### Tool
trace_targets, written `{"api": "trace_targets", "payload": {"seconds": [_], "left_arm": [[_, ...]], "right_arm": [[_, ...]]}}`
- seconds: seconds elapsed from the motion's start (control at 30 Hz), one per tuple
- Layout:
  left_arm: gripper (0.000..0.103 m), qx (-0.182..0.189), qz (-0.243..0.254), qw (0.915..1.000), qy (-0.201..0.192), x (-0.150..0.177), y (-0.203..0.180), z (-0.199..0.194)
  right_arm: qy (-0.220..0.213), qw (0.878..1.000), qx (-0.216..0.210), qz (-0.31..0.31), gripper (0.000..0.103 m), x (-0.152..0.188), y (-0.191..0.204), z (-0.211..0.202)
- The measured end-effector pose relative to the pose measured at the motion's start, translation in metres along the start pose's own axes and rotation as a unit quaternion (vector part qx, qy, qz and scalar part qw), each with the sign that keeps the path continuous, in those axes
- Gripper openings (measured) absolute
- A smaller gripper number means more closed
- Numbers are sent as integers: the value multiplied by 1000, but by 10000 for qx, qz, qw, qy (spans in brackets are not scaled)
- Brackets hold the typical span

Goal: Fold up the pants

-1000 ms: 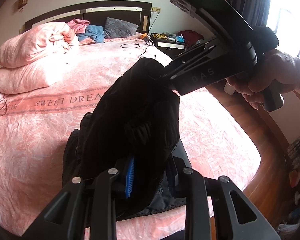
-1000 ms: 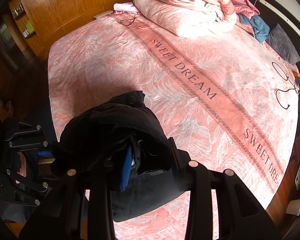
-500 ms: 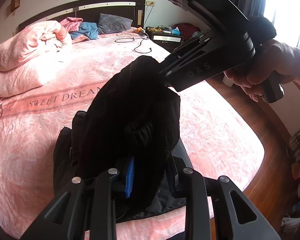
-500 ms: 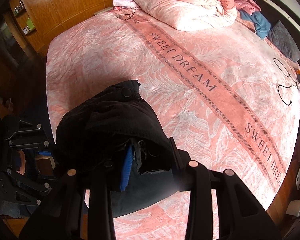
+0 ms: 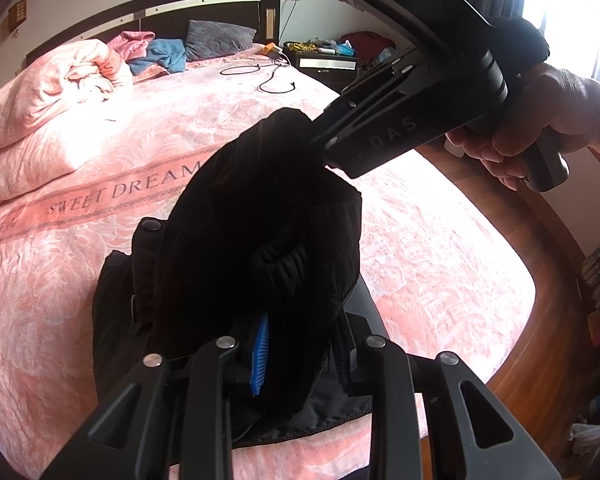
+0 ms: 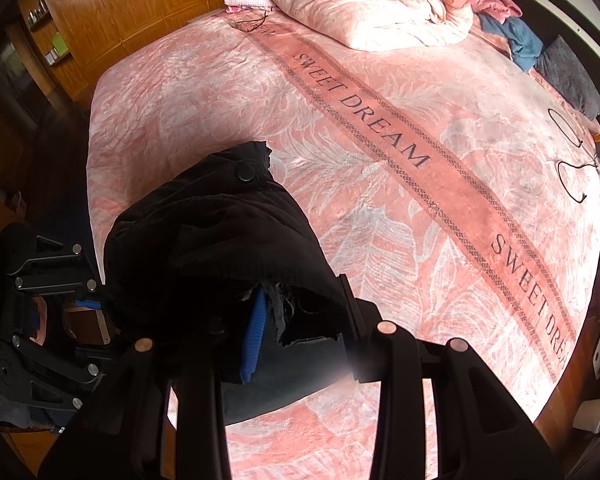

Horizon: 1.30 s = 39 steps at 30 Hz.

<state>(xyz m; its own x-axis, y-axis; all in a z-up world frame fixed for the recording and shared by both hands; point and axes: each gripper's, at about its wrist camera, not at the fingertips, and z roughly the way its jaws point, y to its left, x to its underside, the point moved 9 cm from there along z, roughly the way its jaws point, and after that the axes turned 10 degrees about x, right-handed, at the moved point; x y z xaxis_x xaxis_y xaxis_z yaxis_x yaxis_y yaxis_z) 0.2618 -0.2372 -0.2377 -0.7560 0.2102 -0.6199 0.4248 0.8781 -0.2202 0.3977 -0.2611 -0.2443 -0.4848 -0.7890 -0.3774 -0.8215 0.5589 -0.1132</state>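
Black pants (image 5: 260, 240) hang bunched between both grippers, low over the pink bedspread (image 5: 60, 280). My left gripper (image 5: 300, 352) is shut on one bunch of the cloth, its blue pad showing at the fabric's edge. The right gripper (image 5: 320, 136), held by a hand (image 5: 540, 120), bites the far upper end of the same bundle. In the right wrist view the pants (image 6: 220, 240) fill the lower left, and my right gripper (image 6: 300, 340) is shut on a thick fold. The left gripper (image 6: 80, 304) shows at the left edge there. A lower layer of pants touches the bed.
A rolled pink duvet (image 5: 52, 96) and pillows lie at the head of the bed. A black cable (image 6: 572, 168) lies on the far right of the spread. A nightstand (image 5: 324, 64) stands beside the headboard. Wooden wardrobes (image 6: 120, 4) and wooden floor (image 5: 548, 272) border the bed.
Both grippers have sunk toward the bed with the pants held between them. The bundle hangs closer to the spread, and the grips are unchanged.
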Motion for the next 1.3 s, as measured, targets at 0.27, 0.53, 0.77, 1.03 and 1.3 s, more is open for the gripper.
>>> {"api": "trace_targets", "payload": {"seconds": [0.27, 0.53, 0.77, 1.03, 1.3], "left_arm": [[27, -37, 57, 9998, 164, 4, -2, 15], [27, -79, 104, 9994, 328, 10, -3, 32], [27, -119, 190, 9987, 453, 14, -6, 46], [26, -185, 288, 9976, 600, 20, -8, 60], [27, -300, 457, 9957, 754, 26, -11, 75]], "right_arm": [[102, 9999, 17, -96, 33, 12, -5, 13], [170, 9998, 2, -88, 33, 24, -10, 27], [207, 9998, -17, -56, 33, 36, -14, 37], [246, 9997, -57, -24, 33, 49, -16, 49], [328, 9994, -79, 29, 33, 65, -19, 63]]}}
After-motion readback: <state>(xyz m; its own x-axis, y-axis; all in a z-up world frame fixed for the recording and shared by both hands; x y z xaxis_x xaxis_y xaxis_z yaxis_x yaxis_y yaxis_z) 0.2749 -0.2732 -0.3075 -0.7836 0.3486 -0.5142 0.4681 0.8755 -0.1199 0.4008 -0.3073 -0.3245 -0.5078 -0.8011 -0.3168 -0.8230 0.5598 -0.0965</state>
